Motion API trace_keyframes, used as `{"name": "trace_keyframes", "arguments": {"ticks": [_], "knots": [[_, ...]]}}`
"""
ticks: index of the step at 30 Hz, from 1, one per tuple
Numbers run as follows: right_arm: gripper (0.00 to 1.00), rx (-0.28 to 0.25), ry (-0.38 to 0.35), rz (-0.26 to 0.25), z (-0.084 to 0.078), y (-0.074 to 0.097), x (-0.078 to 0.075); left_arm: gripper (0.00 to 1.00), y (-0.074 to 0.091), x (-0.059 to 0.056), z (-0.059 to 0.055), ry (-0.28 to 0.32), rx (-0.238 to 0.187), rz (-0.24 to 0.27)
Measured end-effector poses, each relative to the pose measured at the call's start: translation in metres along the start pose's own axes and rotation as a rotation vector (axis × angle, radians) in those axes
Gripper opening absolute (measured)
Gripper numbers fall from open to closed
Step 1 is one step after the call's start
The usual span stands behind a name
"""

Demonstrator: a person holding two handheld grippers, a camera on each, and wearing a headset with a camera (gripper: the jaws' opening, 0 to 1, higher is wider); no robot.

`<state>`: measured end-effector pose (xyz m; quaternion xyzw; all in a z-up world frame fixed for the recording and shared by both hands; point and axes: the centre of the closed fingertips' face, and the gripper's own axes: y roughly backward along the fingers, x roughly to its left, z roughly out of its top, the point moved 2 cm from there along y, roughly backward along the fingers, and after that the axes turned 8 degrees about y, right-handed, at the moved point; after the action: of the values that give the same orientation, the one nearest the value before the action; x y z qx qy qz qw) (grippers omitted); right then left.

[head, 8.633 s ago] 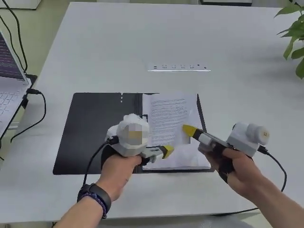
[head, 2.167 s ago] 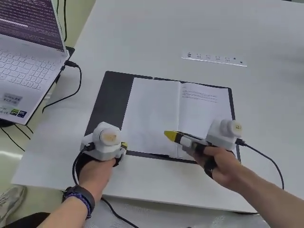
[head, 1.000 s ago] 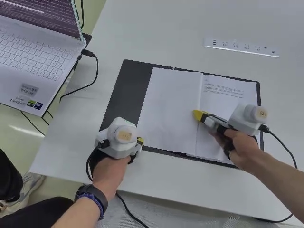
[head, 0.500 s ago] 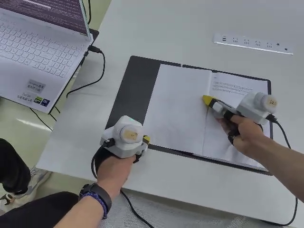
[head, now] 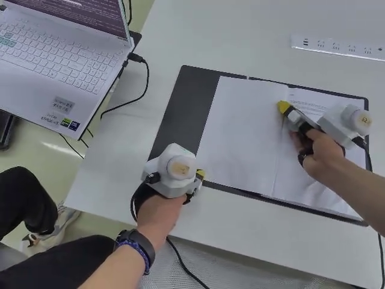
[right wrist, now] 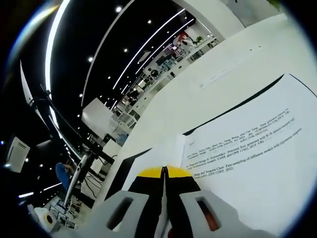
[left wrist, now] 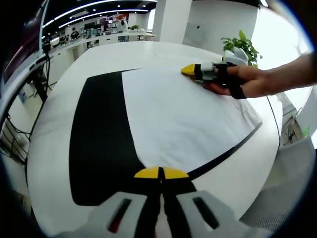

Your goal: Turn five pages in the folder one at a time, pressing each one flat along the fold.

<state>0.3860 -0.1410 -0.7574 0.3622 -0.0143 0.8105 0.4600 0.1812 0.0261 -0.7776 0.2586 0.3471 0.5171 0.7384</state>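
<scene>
Folder (head: pixel 186 114) lies open on white table (head: pixel 228 36) beside laptop (head: pixel 54 66); left gripper (left wrist: pixel 161 172) and right gripper (right wrist: pixel 164 171) both pressed together.

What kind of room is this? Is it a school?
Most likely a big open office. A laptop and a socket strip are on the white table by the folder, and long ceiling lights run over rows of desks.

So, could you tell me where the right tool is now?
In the head view, the right tool sits on the fold of the folder near its far edge, between the blank page and the printed page.
</scene>
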Motion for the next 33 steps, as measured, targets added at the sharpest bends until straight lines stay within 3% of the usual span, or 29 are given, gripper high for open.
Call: {"name": "trace_keyframes", "arguments": {"ticks": [5,12,18,21,28,33], "knots": [[0.0,-0.014,-0.001,-0.007,0.007,0.0,0.007,0.0,0.0,-0.001,0.0,-0.01,0.004,0.001],[0.0,-0.044,-0.025,-0.035,0.017,-0.007,0.005,0.0,-0.001,0.0,0.001,-0.013,0.005,0.004],[0.0,-0.036,-0.023,-0.054,0.024,-0.015,0.004,0.0,-0.001,0.0,0.001,-0.013,0.002,0.005],[0.0,-0.013,-0.005,-0.052,0.023,-0.017,0.002,0.0,-0.002,0.0,0.001,-0.013,0.002,0.004],[0.0,-0.014,-0.005,-0.052,0.021,-0.018,-0.003,0.0,-0.002,0.0,0.0,-0.024,-0.003,0.017],[0.0,0.003,0.017,-0.027,0.01,-0.014,-0.003,0.0,-0.003,0.0,0.0,-0.012,-0.003,0.019]]}}
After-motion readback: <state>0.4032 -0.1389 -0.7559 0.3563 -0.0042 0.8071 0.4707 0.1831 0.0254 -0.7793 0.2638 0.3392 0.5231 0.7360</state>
